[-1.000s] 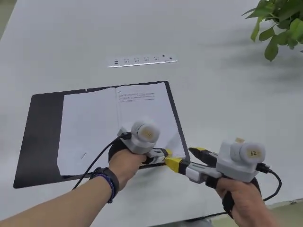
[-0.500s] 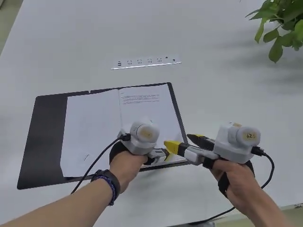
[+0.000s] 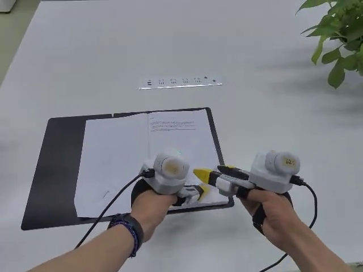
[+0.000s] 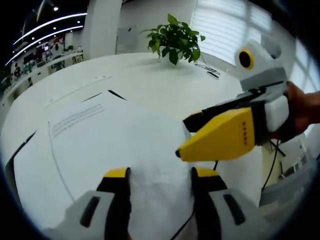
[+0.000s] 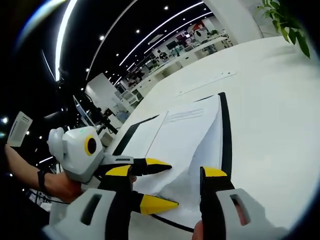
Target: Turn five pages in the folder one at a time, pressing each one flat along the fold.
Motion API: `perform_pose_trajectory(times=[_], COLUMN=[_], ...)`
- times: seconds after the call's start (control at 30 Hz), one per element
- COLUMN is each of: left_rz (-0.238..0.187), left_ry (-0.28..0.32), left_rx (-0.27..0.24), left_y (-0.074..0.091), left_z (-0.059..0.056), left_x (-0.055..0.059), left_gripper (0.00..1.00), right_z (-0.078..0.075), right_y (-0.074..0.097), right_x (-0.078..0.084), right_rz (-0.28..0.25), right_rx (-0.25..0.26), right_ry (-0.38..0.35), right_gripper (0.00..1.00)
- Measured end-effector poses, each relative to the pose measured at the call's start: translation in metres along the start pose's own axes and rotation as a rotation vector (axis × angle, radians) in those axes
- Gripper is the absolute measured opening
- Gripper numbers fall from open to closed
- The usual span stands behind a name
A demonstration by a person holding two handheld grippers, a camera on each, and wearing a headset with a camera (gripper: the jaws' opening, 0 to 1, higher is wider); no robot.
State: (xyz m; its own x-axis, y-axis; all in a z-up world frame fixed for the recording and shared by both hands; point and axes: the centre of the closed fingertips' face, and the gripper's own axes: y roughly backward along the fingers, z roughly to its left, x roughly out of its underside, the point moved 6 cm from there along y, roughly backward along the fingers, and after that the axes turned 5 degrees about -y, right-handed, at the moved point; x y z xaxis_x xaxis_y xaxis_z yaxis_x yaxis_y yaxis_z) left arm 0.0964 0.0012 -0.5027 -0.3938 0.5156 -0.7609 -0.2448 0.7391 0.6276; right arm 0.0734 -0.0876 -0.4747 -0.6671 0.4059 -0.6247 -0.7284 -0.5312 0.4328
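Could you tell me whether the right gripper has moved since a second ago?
Yes. Judged against the folder, the right gripper has moved left and up the picture, further in over the right-hand page.

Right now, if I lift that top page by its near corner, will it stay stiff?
Probably floppy: the top page seems to bow near its corner, so it should bend, not lift flat. Likely light, a thin single sheet. The open left gripper could crease it if pinched.

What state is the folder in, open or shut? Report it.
Open. The folder lies spread on the table, its black left cover bare, white pages exposed.
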Motion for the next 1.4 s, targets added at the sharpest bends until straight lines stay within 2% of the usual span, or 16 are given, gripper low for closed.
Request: perform_pose_trajectory(times=[0.03,0.2,0.3,0.4,0.57,0.63,0.7,0.77,0.83,0.93,1.17,1.3,1.4], left_rz=[-0.012,-0.004,0.01,-0.001,0.003,-0.006,-0.007,-0.004,0.007,-0.015,-0.033,-0.046,-0.057], left_ry=[0.045,0.023,0.018,0.04,0.018,0.024,0.021,0.005,-0.025,-0.008,0.013,0.011,0.007], left_rx=[0.014,0.009,0.019,0.025,0.008,0.0,-0.013,-0.027,-0.059,-0.082,-0.135,-0.158,-0.167], left_y=[0.001,0.005,0.012,0.019,0.034,0.042,0.048,0.055,0.063,0.076,0.102,0.115,0.124], left_z=[-0.001,-0.005,-0.011,-0.018,-0.028,-0.029,-0.027,-0.025,-0.02,-0.015,-0.002,0.004,0.003], left_x=[-0.001,0.004,0.006,0.01,0.018,0.02,0.022,0.023,0.023,0.022,0.022,0.02,0.017], left_gripper=[0.51,0.54,0.58,0.6,0.63,0.64,0.64,0.64,0.64,0.64,0.64,0.65,0.65], right_z=[0.0,0.0,-0.001,-0.002,0.002,0.004,0.004,0.005,0.005,0.008,0.017,0.019,0.021], right_y=[0.0,0.003,0.008,0.01,0.011,0.012,0.011,0.011,0.011,0.011,0.011,0.01,0.01], right_x=[0.0,0.005,0.01,0.017,0.024,0.025,0.027,0.027,0.026,0.023,0.022,0.022,0.021], right_rz=[-0.002,-0.029,-0.034,-0.031,-0.039,-0.045,-0.036,-0.047,-0.07,-0.104,-0.139,-0.143,-0.148], right_rx=[-0.002,0.006,0.016,0.014,0.018,0.016,0.021,0.02,0.032,0.032,0.037,0.044,0.047], right_ry=[-0.004,-0.04,-0.065,-0.082,-0.109,-0.121,-0.124,-0.127,-0.166,-0.192,-0.214,-0.208,-0.21], right_gripper=[0.46,0.4,0.29,0.2,0.09,0.01,0.0,0.0,0.0,0.0,0.0,0.0,0.0])
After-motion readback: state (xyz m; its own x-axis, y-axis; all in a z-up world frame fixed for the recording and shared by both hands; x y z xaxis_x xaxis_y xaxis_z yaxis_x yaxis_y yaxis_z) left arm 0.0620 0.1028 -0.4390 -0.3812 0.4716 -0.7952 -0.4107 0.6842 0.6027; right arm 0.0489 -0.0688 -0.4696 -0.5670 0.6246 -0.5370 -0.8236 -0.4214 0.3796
